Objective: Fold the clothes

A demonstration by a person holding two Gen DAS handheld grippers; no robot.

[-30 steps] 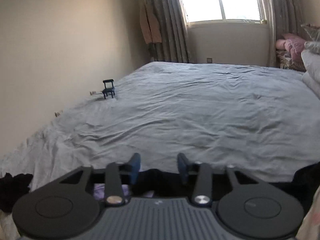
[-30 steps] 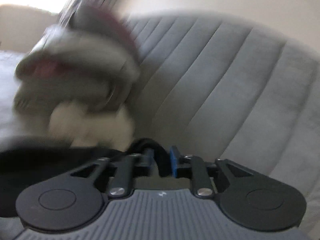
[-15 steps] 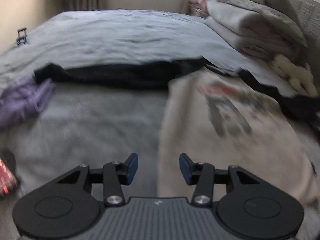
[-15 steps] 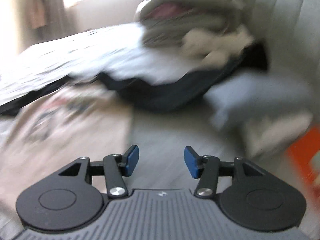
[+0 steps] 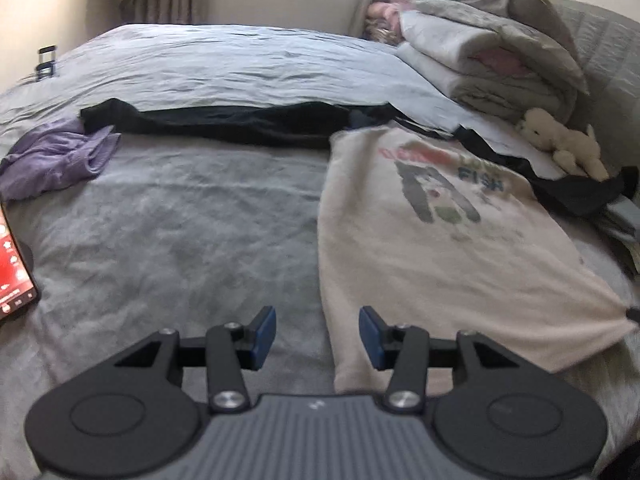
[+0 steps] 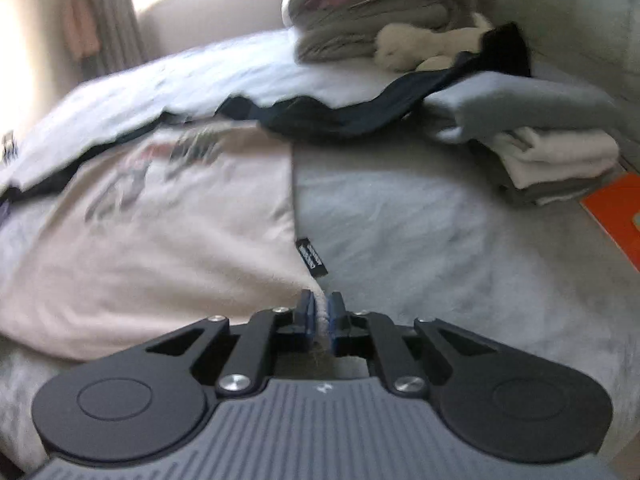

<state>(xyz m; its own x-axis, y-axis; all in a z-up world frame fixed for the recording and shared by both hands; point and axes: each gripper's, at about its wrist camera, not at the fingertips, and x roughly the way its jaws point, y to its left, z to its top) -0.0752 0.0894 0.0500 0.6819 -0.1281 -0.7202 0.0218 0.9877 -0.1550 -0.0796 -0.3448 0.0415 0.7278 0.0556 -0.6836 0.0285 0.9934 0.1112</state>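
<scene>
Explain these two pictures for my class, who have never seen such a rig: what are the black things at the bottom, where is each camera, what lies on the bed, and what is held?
There is no robot: a person holds a two-finger gripper in each hand, and a camera on each looks forward along its fingers. One picture is from the left gripper, whose jaws stand open above the near left corner of a cream printed T-shirt, gripping nothing. The other is from the right gripper, which has just closed and pinches the shirt's near right corner. Also on the grey bedsheet lie a black garment, a purple garment, folded bedding and a cream soft toy.
</scene>
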